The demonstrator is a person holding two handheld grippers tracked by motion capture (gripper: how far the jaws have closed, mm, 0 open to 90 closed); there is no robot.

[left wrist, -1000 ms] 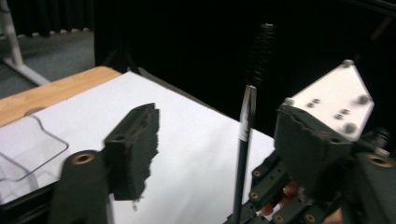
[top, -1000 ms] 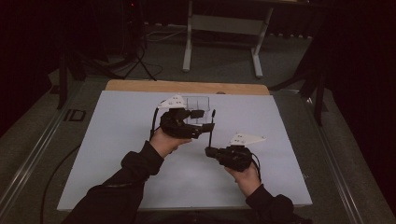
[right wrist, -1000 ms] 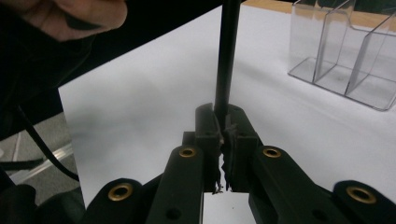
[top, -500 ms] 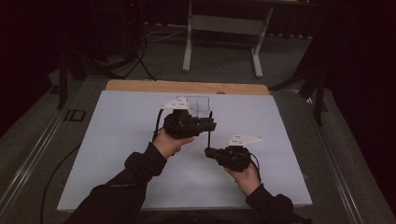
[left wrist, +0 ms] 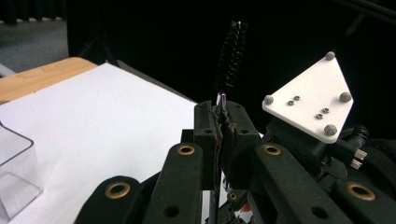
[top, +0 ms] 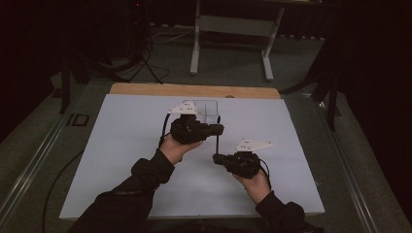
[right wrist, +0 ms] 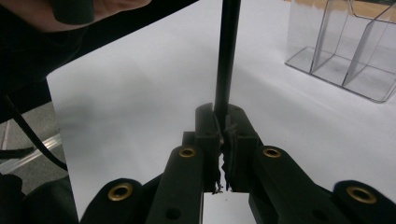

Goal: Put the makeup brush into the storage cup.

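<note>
A clear divided box (top: 204,109) stands at upper centre of the white sheet (top: 121,136); elsewhere the sheet lies open.

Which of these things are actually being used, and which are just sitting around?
In use:
- thin black brush, gripped by both the left gripper and right gripper
- clear divided container, probably

Lying about:
- metal stand
- floor cables

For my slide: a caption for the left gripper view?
Left tool shut on a black bristle brush, clear container beside.
</note>
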